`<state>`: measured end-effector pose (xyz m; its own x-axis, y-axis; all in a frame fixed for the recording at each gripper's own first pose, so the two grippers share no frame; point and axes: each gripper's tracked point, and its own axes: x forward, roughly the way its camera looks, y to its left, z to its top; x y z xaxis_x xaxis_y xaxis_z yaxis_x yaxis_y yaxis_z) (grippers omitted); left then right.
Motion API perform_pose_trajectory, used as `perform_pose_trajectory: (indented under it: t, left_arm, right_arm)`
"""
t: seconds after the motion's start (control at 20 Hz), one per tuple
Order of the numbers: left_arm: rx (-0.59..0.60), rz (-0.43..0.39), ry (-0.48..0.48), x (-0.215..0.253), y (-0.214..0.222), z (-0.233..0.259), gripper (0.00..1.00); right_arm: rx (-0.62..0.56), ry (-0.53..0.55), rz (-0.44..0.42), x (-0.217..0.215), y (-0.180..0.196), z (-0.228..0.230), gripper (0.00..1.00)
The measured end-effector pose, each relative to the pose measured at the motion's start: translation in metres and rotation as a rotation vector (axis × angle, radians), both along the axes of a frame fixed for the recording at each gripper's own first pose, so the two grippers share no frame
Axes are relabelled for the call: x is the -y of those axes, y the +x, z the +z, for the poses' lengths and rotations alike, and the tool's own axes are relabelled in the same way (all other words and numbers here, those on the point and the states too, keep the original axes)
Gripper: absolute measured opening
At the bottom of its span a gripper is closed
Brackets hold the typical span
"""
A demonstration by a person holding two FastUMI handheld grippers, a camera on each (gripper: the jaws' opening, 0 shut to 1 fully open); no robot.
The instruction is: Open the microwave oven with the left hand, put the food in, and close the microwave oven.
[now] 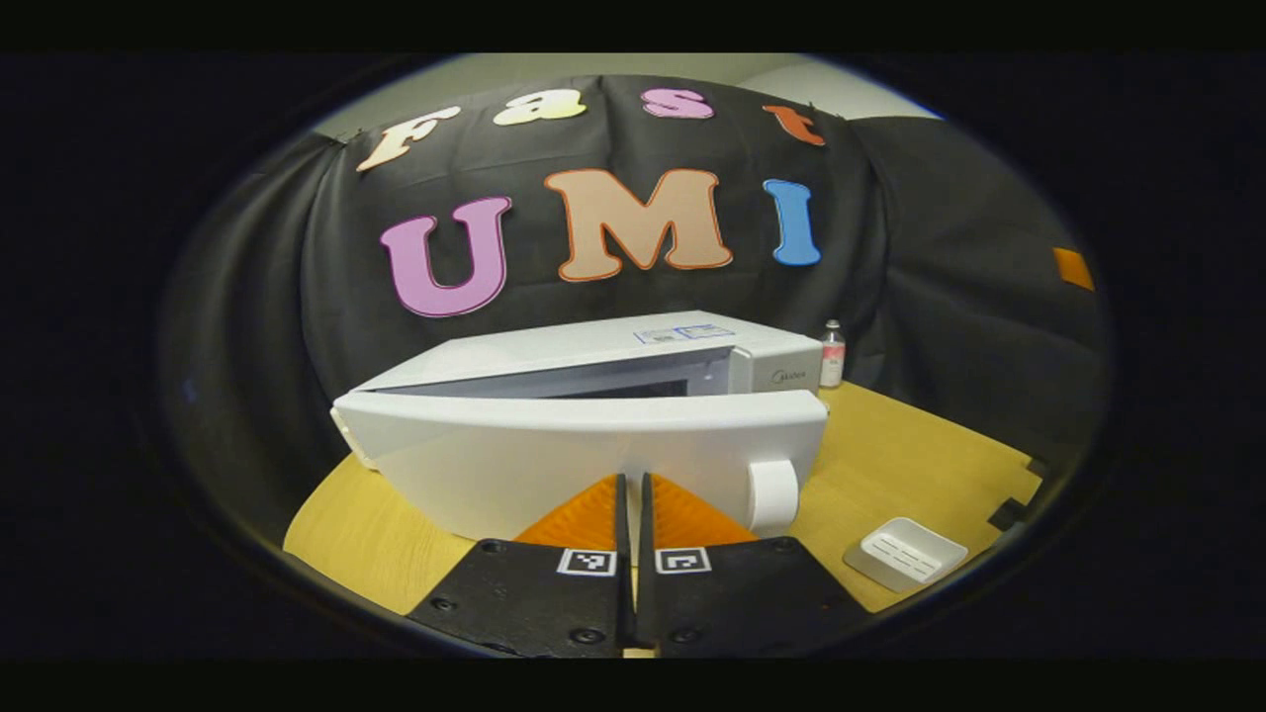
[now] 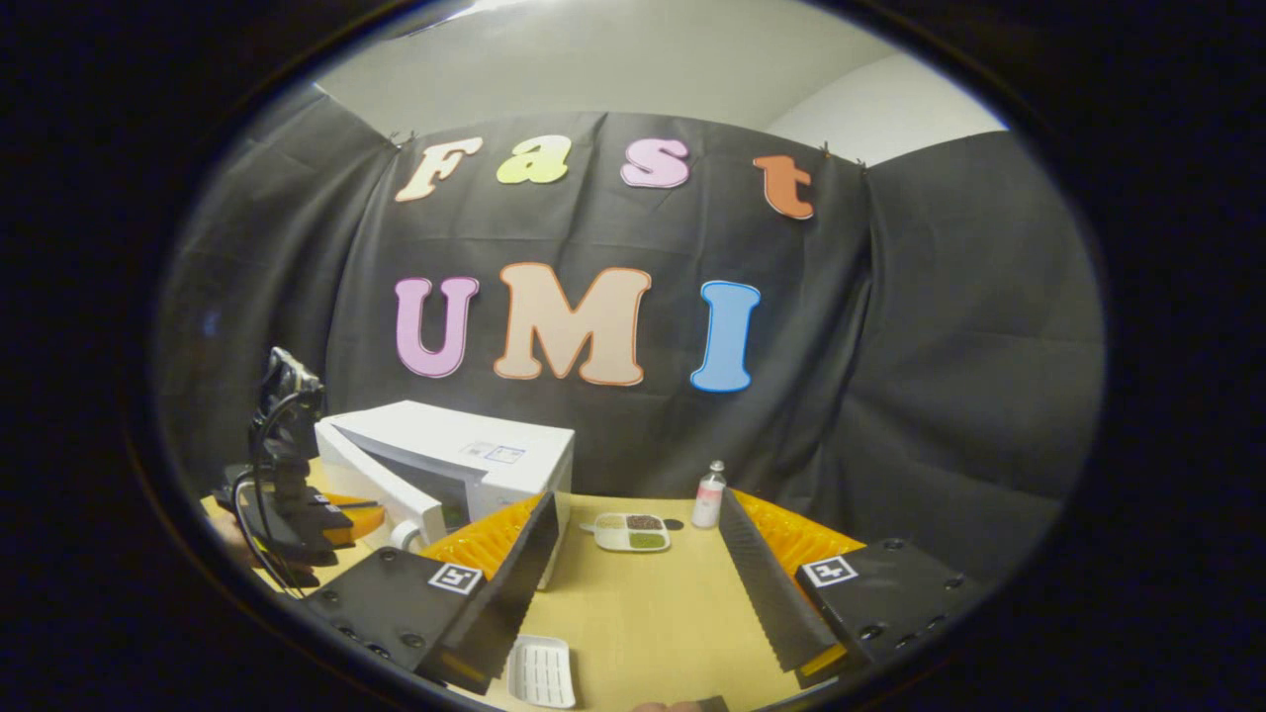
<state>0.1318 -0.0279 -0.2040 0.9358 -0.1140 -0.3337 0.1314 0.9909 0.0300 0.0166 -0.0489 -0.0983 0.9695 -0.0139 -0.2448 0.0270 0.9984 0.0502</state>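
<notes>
**Inspector A:** We record the microwave oven point(image 1: 593, 415) with its door point(image 1: 584, 465) swung partly out from the body, so step 1 of 3 is under way, in our judgement. The left gripper point(image 1: 633, 494) has its 2 fingers pressed together, almost touching, right at the door's outer face. Whether they pinch anything we cannot tell.

**Inspector B:** Agreed. The right gripper point(image 2: 633, 554) stands spread wide and carries nothing. The food tray point(image 2: 633, 532) sits on the table point(image 2: 633, 613) towards its far edge, beside the oven's right side and next to a small bottle point(image 2: 708, 494). So loading and closing are both left to do.

**Inspector A:** On materials: the oven is a smooth, glossy white box with rounded corners. A cylindrical white knob point(image 1: 772, 496) stands out at the door's right end. The table top is a matt, pale wood-tone board.

**Inspector B:** The food tray is a shallow, light, rounded dish in 3 compartments, with dark, green and pale fillings. A white ribbed dish point(image 2: 542, 670) lies near the table's near edge, rectangular with soft corners. In the right gripper view the left gripper point(image 2: 326, 514) shows at the door, trailing black cable.
</notes>
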Motion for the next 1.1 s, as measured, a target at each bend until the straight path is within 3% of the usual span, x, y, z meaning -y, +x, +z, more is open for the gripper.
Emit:
perform_pose_trajectory:
  t: [0.25, 0.3, 0.35, 0.4, 0.45, 0.5, 0.65, 0.7, 0.85, 0.9, 0.95, 1.05, 1.1]
  left_arm:
    - [0.004, -0.006, -0.004, 0.009, 0.026, 0.001, 0.0]
    - [-0.003, -0.002, -0.005, 0.01, 0.031, 0.0, 0.0]
    - [-0.005, 0.001, -0.011, 0.011, 0.035, -0.001, 0.0]
    - [-0.005, 0.004, -0.016, 0.013, 0.038, 0.0, 0.0]
    - [-0.005, 0.005, -0.017, 0.014, 0.042, 0.0, 0.0]
    - [-0.004, 0.005, -0.016, 0.016, 0.044, 0.001, 0.0]
    - [0.006, -0.003, -0.012, 0.021, 0.052, 0.005, 0.01]
    - [0.009, -0.004, -0.012, 0.022, 0.054, 0.005, 0.01]
    - [0.01, 0.004, -0.012, 0.023, 0.061, 0.006, 0.01]
    - [0.006, 0.015, -0.024, 0.022, 0.061, 0.004, 0.0]
    - [0.016, 0.019, -0.039, 0.024, 0.061, 0.006, 0.0]
    - [0.014, 0.029, -0.041, 0.025, 0.062, 0.005, 0.0]
    - [0.022, 0.034, -0.041, 0.024, 0.063, 0.008, 0.01]
  right_arm:
    - [0.004, -0.029, 0.015, 0.007, 0.003, -0.001, 0.94]
    - [0.003, -0.028, 0.016, 0.008, 0.005, -0.002, 1.0]
    - [0.003, -0.026, 0.016, 0.009, 0.006, -0.002, 1.0]
    - [0.001, -0.026, 0.014, 0.011, 0.006, -0.003, 0.94]
    - [0.0, -0.028, 0.014, 0.012, 0.007, -0.003, 1.0]
    - [-0.003, -0.03, 0.013, 0.014, 0.007, -0.004, 0.94]
    - [-0.003, -0.034, 0.007, 0.02, 0.01, -0.004, 0.94]
    - [-0.004, -0.033, 0.007, 0.02, 0.01, -0.005, 1.0]
    - [-0.005, -0.038, 0.007, 0.021, 0.011, -0.005, 1.0]
    - [-0.006, -0.038, 0.007, 0.022, 0.011, -0.005, 0.94]
    - [-0.008, -0.039, 0.008, 0.022, 0.012, -0.006, 1.0]
    - [-0.013, -0.042, 0.015, 0.02, 0.013, -0.009, 1.0]
    - [-0.013, -0.045, 0.019, 0.019, 0.013, -0.009, 0.94]
